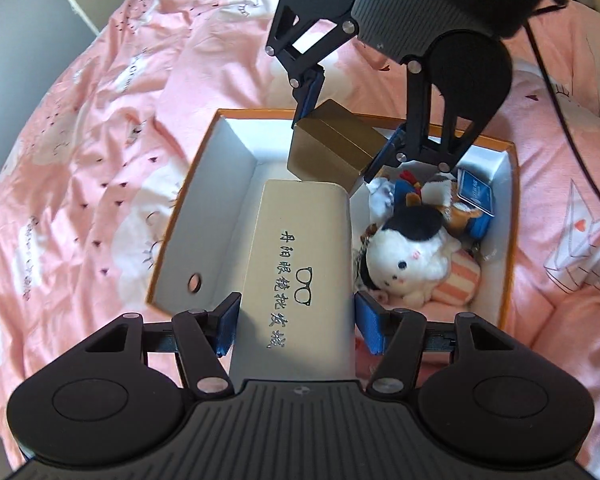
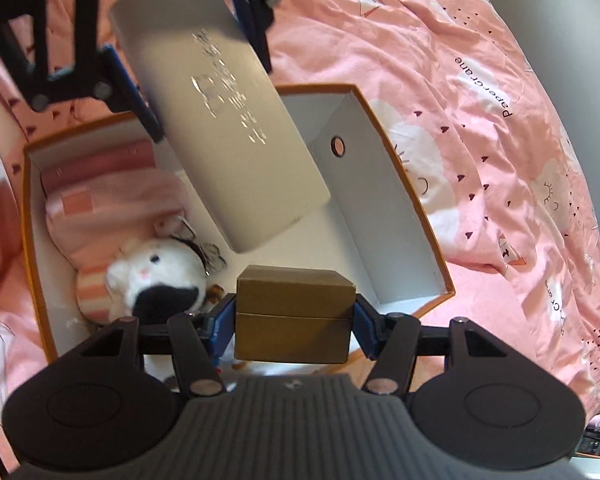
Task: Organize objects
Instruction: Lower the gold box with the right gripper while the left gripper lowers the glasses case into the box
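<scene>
An orange storage box [image 1: 204, 152] with a white inside lies open on the bed; it also shows in the right wrist view [image 2: 412, 200]. My left gripper [image 1: 296, 322] is shut on a long beige glasses case [image 1: 300, 264] with printed characters, held over the box's left half; the case also shows in the right wrist view [image 2: 228, 128]. My right gripper [image 2: 294, 322] is shut on a small gold box [image 2: 294, 312], held above the far end of the box; both show in the left wrist view, the gripper [image 1: 342, 128] and the gold box [image 1: 332, 144].
Inside the box lie a white plush toy [image 1: 408, 256] with a black cap, a pink striped pouch [image 2: 112, 204], a blue card [image 1: 476, 192] and small trinkets. A pink patterned duvet [image 1: 80, 140] surrounds the box. A black cable [image 1: 572, 120] runs at the right.
</scene>
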Action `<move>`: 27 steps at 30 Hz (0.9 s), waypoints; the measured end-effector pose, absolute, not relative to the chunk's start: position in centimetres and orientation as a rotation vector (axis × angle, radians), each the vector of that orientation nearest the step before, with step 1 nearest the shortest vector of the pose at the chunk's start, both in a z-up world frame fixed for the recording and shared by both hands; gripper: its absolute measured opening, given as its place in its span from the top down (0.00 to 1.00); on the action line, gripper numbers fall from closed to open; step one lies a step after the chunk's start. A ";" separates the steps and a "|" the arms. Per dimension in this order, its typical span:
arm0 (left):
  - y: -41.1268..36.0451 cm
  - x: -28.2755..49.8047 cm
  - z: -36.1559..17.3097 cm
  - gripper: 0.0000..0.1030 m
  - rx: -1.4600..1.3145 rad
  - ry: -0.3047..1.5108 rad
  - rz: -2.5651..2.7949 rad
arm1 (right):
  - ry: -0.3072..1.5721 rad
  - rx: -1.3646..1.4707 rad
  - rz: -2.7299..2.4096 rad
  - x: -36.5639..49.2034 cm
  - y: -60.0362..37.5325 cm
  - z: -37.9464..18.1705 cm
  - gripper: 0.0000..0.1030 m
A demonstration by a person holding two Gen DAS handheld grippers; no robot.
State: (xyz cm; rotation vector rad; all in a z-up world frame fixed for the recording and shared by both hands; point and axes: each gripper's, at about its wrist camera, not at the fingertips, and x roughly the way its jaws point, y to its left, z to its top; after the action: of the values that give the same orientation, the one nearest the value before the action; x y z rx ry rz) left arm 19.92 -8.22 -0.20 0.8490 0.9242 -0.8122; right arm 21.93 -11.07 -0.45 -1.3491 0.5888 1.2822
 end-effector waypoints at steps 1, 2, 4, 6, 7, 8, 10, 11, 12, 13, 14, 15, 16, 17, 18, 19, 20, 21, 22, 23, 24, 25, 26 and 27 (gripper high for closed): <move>-8.5 20.3 -0.9 0.33 0.855 0.923 -0.818 | 0.583 -1.362 1.281 22.1 -11.1 -0.8 0.40; -8.7 20.7 -1.6 0.33 0.861 0.924 -0.831 | 0.578 -1.376 1.285 22.3 -11.1 -1.1 0.40; -9.0 21.6 -2.8 0.33 0.860 0.936 -0.858 | 0.569 -1.412 1.301 22.4 -11.0 -1.9 0.40; -9.2 22.6 -3.8 0.33 0.850 0.954 -0.886 | 0.559 -1.462 1.315 22.4 -10.7 -2.7 0.40; -9.2 23.1 -4.2 0.33 0.853 0.959 -0.900 | 0.554 -1.487 1.322 22.5 -10.6 -3.2 0.40; -9.2 23.4 -4.7 0.33 0.864 0.960 -0.910 | 0.552 -1.507 1.329 22.5 -10.5 -3.6 0.40; -9.3 23.9 -5.4 0.33 0.883 0.962 -0.931 | 0.558 -1.532 1.345 22.9 -10.4 -4.2 0.41; -9.3 24.2 -5.8 0.33 0.883 0.970 -0.943 | 0.562 -1.542 1.354 23.0 -10.3 -4.4 0.41; -9.3 24.5 -6.1 0.33 0.881 0.981 -0.952 | 0.565 -1.552 1.363 23.1 -10.2 -4.6 0.40; -9.4 24.8 -6.3 0.33 0.884 0.991 -0.961 | 0.569 -1.563 1.372 23.2 -10.0 -4.8 0.41; -9.5 24.9 -6.6 0.33 0.891 0.996 -0.972 | 0.574 -1.575 1.380 23.3 -9.8 -5.0 0.40; -9.5 25.0 -6.9 0.33 0.896 1.000 -0.987 | 0.578 -1.586 1.387 23.4 -9.7 -5.2 0.41; -9.6 25.0 -7.1 0.33 0.900 1.006 -1.002 | 0.583 -1.599 1.394 23.5 -9.5 -5.3 0.40; -9.7 25.1 -7.4 0.33 0.902 1.008 -1.015 | 0.587 -1.614 1.402 23.6 -9.4 -5.5 0.40; -9.7 25.1 -7.7 0.33 0.905 1.010 -1.023 | 0.589 -1.629 1.409 23.6 -9.2 -5.7 0.40; -9.7 25.1 -8.0 0.33 0.906 1.013 -1.030 | 0.596 -1.644 1.418 23.7 -9.1 -5.8 0.40; -9.6 25.2 -8.4 0.33 0.905 1.015 -1.038 | 0.601 -1.656 1.425 23.7 -8.9 -6.0 0.40; -9.6 25.3 -8.7 0.33 0.901 1.019 -1.046 | 0.606 -1.667 1.430 23.7 -8.7 -6.1 0.40; -9.5 25.4 -8.9 0.33 0.895 1.024 -1.054 | 0.614 -1.679 1.436 23.8 -8.6 -6.3 0.41; -9.5 25.4 -9.1 0.33 0.890 1.027 -1.064 | 0.625 -1.689 1.442 23.9 -8.4 -6.5 0.41; -9.4 25.4 -9.3 0.33 0.889 1.028 -1.074 | 0.637 -1.698 1.447 24.0 -8.2 -6.7 0.40; -9.4 25.4 -9.5 0.33 0.892 1.026 -1.083 | 0.646 -1.703 1.452 24.2 -8.1 -6.8 0.40; -9.3 25.3 -9.8 0.33 0.896 1.026 -1.092 | 0.662 -1.707 1.458 24.3 -8.0 -6.9 0.40; -9.3 25.3 -10.0 0.33 0.898 1.029 -1.099 | 0.677 -1.711 1.465 24.4 -7.8 -7.0 0.40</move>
State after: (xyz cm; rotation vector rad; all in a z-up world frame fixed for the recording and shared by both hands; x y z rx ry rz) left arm 25.28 -9.29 -9.97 0.8985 1.0288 -1.0985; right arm 24.43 -7.81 -6.97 -1.7111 0.6768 1.4645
